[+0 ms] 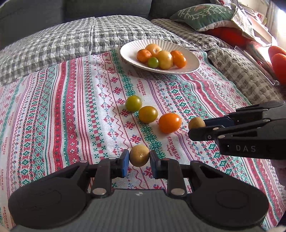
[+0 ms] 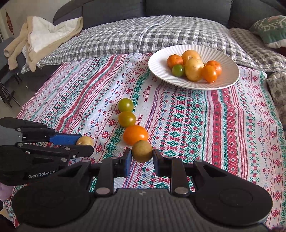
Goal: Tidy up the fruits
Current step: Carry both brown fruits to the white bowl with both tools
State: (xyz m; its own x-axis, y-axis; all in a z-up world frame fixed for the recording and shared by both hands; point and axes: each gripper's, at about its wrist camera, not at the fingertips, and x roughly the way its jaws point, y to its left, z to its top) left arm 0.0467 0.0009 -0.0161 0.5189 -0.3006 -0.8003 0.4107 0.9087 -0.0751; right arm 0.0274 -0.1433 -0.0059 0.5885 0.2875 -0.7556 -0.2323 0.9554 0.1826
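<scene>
My left gripper [image 1: 139, 158] is shut on a small brownish-yellow fruit [image 1: 139, 155] held just above the patterned cloth. My right gripper [image 2: 142, 157] is shut on a second brownish-yellow fruit [image 2: 142, 151], next to the near end of a row of fruit. The row holds a green tomato [image 2: 125, 105], a yellow-green tomato [image 2: 127, 119] and an orange tomato [image 2: 135, 134]. A white ribbed plate [image 2: 227, 78] farther back holds several fruits: oranges, yellow ones, one green. The right gripper also shows in the left wrist view [image 1: 194, 127], and the left gripper in the right wrist view [image 2: 85, 144].
The striped patterned cloth [image 2: 205, 125] covers the bed, over a grey checked quilt [image 2: 143, 33]. A green cushion [image 1: 202, 14] and orange items [image 1: 278, 60] lie at the right. A beige blanket [image 2: 44, 35] is heaped at the far left, beyond the bed's edge.
</scene>
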